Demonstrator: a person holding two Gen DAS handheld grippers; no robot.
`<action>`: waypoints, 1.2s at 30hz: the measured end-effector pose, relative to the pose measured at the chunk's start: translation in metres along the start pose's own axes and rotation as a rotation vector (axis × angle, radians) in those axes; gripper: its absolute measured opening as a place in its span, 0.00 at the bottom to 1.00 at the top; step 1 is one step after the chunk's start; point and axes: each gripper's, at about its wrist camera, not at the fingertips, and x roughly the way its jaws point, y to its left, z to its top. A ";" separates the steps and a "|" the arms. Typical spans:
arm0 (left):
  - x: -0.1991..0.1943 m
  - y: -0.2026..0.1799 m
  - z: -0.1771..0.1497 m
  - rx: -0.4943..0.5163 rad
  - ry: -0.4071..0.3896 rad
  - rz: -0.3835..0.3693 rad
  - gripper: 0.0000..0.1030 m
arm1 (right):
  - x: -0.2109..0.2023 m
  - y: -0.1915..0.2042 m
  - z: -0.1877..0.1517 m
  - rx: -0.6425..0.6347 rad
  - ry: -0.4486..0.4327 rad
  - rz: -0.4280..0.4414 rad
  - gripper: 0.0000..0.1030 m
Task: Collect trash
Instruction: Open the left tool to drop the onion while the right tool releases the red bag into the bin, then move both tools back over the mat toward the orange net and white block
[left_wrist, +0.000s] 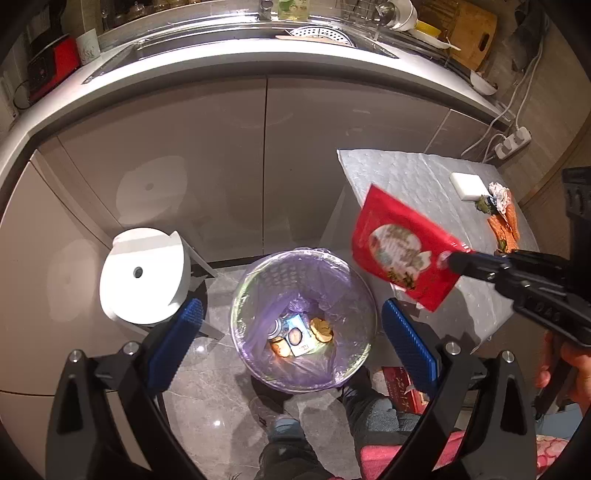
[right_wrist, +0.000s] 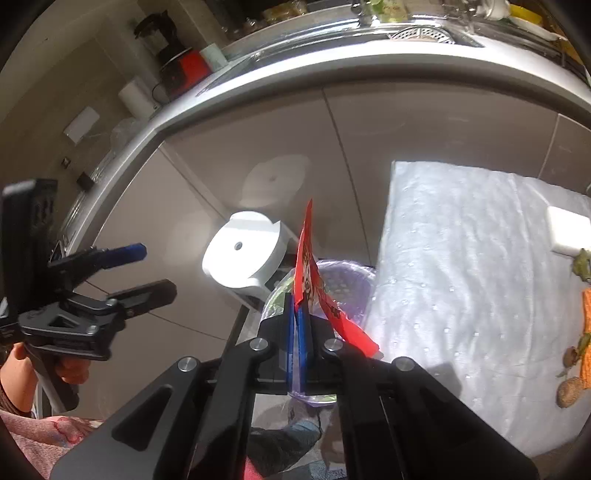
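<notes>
A round bin (left_wrist: 240, 295) lined with a purple bag stands on the floor and holds several bits of trash, among them a blue packet (left_wrist: 297, 332). Above it my left gripper (left_wrist: 291, 332) hangs open, its blue pads (left_wrist: 406, 339) wide apart with nothing between them. My right gripper (left_wrist: 452, 260) comes in from the right, shut on a red snack bag (left_wrist: 399, 251) held over the table's near edge, right of the bin. In the right wrist view the red bag (right_wrist: 306, 273) stands edge-on between the shut pads of my right gripper (right_wrist: 298, 306), the bin (right_wrist: 343, 284) behind it.
A low table under a silver cover (left_wrist: 413, 173) carries a white block (left_wrist: 467, 185) and scraps of orange peel and leaves (left_wrist: 500, 218). A white stool (left_wrist: 142, 273) stands left of the bin. Cabinet doors (left_wrist: 221, 155) and a counter with a sink lie behind. The person's feet (left_wrist: 284, 424) are below.
</notes>
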 end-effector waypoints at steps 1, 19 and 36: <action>-0.004 0.004 -0.002 0.000 -0.004 0.005 0.91 | 0.011 0.005 -0.002 -0.007 0.017 0.007 0.03; -0.037 0.046 -0.014 -0.075 -0.018 0.073 0.92 | 0.159 0.024 -0.024 -0.101 0.287 -0.157 0.15; -0.042 0.019 0.003 -0.019 -0.054 0.040 0.92 | 0.000 0.005 0.009 0.013 -0.062 -0.199 0.87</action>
